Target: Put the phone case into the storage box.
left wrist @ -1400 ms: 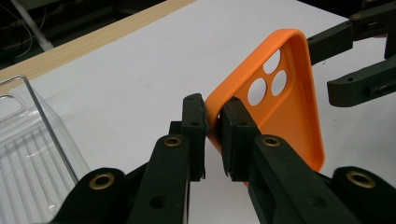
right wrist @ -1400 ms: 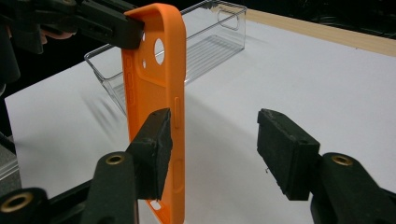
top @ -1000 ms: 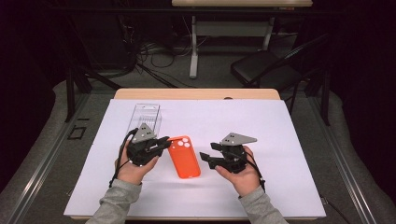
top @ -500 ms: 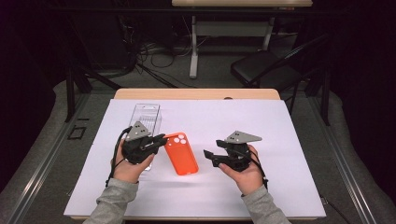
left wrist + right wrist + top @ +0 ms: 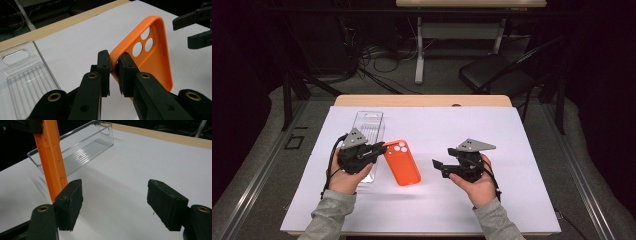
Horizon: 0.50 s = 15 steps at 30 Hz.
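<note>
An orange phone case with three camera holes hangs tilted just above the white sheet, casting a shadow below it. My left gripper is shut on the case's rim near the camera-hole end; in the left gripper view the jaws pinch the orange wall. To the right of the case, my right gripper is open and points at it. In the right gripper view the case's edge stands just beyond the left pad, apart from it.
A clear plastic tray lies on the white sheet just behind my left hand, long side running away from me. The wooden table edge shows at the back. A chair and cables sit on the floor beyond.
The left gripper has drawn slightly left and lifted the orange case off the sheet. The right gripper has shifted a little to the right, still open.
</note>
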Each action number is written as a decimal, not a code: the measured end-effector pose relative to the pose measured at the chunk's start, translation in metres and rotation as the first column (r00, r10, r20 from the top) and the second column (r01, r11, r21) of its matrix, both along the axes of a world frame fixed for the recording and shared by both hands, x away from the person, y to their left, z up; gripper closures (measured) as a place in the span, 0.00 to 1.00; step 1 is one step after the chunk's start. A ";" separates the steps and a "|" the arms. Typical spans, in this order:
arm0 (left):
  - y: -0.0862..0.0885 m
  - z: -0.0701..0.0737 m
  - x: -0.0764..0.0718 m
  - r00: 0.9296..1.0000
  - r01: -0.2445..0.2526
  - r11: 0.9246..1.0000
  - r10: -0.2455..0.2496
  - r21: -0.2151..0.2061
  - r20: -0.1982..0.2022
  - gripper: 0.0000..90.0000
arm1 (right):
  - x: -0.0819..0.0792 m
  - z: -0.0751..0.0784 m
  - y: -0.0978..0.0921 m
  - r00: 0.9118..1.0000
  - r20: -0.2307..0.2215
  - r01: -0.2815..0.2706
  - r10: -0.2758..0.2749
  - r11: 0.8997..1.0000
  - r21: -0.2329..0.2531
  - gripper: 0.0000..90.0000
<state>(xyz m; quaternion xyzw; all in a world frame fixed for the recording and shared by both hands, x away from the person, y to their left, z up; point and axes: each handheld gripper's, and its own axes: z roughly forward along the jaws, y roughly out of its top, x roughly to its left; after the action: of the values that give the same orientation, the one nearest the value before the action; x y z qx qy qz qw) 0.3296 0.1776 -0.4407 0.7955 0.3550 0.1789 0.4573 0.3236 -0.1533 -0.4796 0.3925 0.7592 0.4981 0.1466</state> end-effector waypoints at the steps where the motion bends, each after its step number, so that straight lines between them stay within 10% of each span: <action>1: 0.001 0.000 0.000 1.000 -0.002 1.000 0.002 0.001 0.000 0.90 | 0.000 0.000 -0.001 1.000 -0.005 0.001 -0.001 1.000 0.002 0.31; 15: 0.012 0.001 0.003 1.000 -0.025 1.000 0.025 -0.012 0.000 0.90 | 0.004 0.001 -0.011 0.999 -0.020 0.028 -0.028 1.000 -0.005 0.23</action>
<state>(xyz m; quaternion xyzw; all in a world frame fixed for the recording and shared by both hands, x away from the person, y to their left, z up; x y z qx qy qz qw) 0.3327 0.1895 -0.4398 0.7881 0.3660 0.1827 0.4599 0.3273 -0.1646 -0.4783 0.4075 0.7563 0.4902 0.1470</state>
